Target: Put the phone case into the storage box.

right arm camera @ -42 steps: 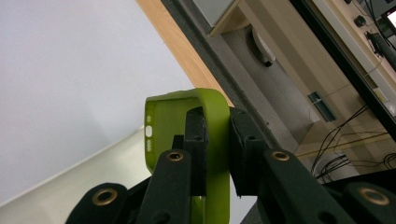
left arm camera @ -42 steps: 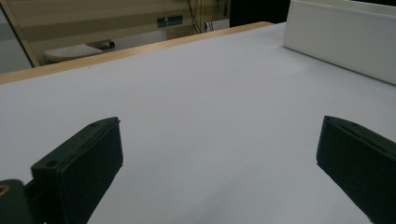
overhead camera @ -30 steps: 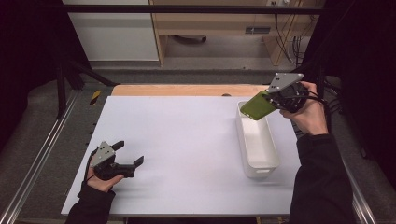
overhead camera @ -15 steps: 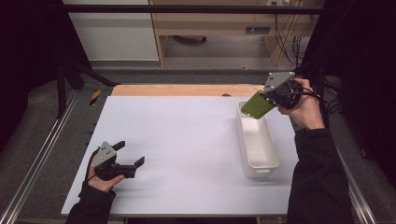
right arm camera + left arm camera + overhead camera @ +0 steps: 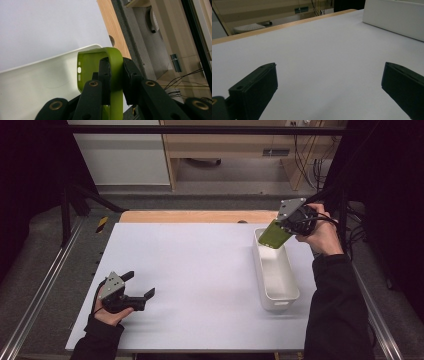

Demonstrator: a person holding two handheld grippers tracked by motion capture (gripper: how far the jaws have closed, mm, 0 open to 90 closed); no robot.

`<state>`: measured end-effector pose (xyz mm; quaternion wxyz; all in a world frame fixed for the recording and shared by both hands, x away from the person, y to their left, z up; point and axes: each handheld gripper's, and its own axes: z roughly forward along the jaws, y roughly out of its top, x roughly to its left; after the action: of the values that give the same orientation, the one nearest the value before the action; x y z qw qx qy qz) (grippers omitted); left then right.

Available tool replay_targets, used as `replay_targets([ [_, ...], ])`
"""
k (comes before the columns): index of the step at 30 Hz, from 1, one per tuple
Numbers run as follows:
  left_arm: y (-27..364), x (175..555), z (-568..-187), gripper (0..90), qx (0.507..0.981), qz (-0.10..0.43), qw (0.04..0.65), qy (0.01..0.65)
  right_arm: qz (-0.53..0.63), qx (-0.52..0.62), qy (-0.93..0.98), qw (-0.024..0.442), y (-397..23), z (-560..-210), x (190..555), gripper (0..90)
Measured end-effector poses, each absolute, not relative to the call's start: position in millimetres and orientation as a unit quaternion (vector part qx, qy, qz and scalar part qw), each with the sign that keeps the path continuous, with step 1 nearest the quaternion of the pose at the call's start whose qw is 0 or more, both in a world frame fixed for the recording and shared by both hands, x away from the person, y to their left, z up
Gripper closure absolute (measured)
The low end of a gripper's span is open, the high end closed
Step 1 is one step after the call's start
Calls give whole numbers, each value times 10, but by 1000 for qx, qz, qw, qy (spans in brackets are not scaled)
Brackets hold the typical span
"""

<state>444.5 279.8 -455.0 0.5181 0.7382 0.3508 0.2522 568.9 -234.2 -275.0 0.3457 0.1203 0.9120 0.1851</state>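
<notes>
I see a green phone case point(image 5: 274, 234) up in the air at about two o'clock on the table. My right gripper point(image 5: 286, 227) is pinching it. In the right gripper view the two black jaws squeeze one side wall of the green phone case point(image 5: 113, 67), one jaw inside it and one outside. The case hangs tilted, just over the far end of a long white bin point(image 5: 291, 291). I cannot tell if the case touches the bin's rim.

The bin sits on the white table point(image 5: 200, 265) at about three o'clock, with its long side running from near to far. The inside of the white bin point(image 5: 37, 82) looks bare under the case.

My left gripper point(image 5: 139, 293) rests low at about eight o'clock, well apart from the bin. Its jaws are spread wide with nothing between them. In the left gripper view I see bare white table point(image 5: 324, 62) between the jaws and a wall of the white bin point(image 5: 394, 17) at one o'clock.
</notes>
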Motion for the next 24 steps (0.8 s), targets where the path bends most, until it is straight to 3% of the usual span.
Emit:
replay_targets([
  [24, 2789, 4478, -4579, 0, 741, 251, 513, 354, 165, 49, 932, 319, -2339, -2876, 5968, 785],
])
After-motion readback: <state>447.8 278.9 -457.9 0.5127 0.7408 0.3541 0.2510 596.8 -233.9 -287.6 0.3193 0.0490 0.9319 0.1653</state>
